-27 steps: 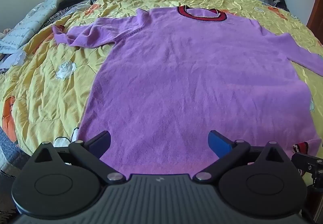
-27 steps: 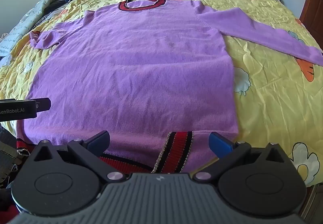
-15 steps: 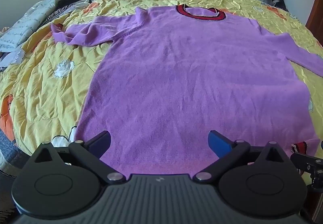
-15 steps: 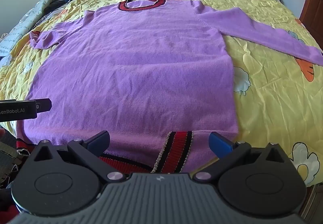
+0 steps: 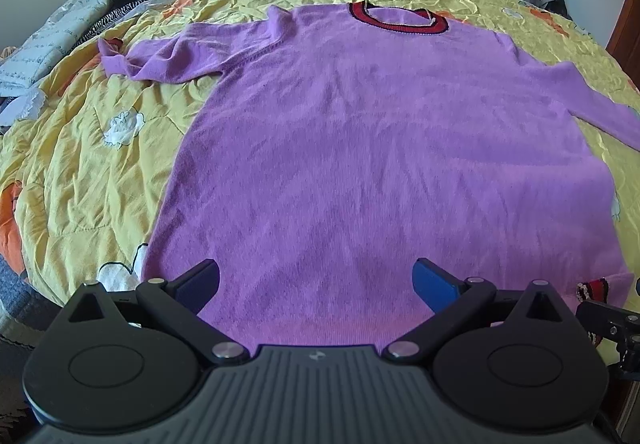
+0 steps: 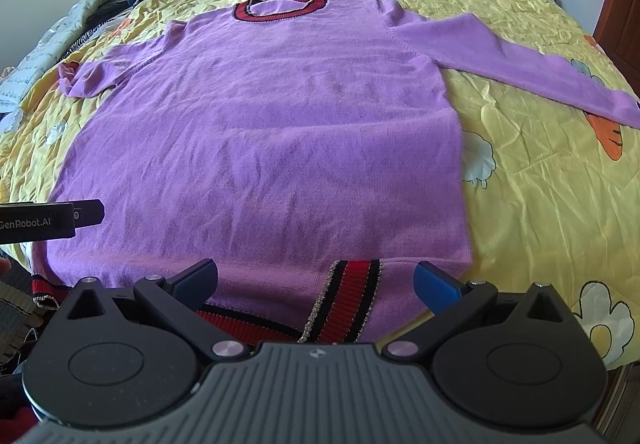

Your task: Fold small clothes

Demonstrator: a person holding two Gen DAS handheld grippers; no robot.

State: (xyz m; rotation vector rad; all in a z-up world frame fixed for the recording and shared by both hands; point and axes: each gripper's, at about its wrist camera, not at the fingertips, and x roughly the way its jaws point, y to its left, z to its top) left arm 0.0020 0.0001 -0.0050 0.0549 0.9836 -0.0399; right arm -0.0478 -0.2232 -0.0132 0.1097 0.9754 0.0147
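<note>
Across the crumpled yellow cartoon-print quilt [image 5: 80,172] a soft purple knitted sweater with a red-and-black ribbed collar [image 5: 380,148] lies flat, collar at twelve o'clock, bunched sleeve [image 5: 168,58] at ten o'clock and long sleeve [image 6: 520,64] at two o'clock. It looks light, limp and clingy (knit tends to stretch and sag), so I would pinch it at a cuff or the striped ribbed hem [image 6: 348,300] at six o'clock. Both the left gripper [image 5: 316,284] and right gripper [image 6: 316,286] hover over the hem, jaws wide apart and empty; the hem's near edge hides behind them, and the long sleeve's cuff is cut off.
</note>
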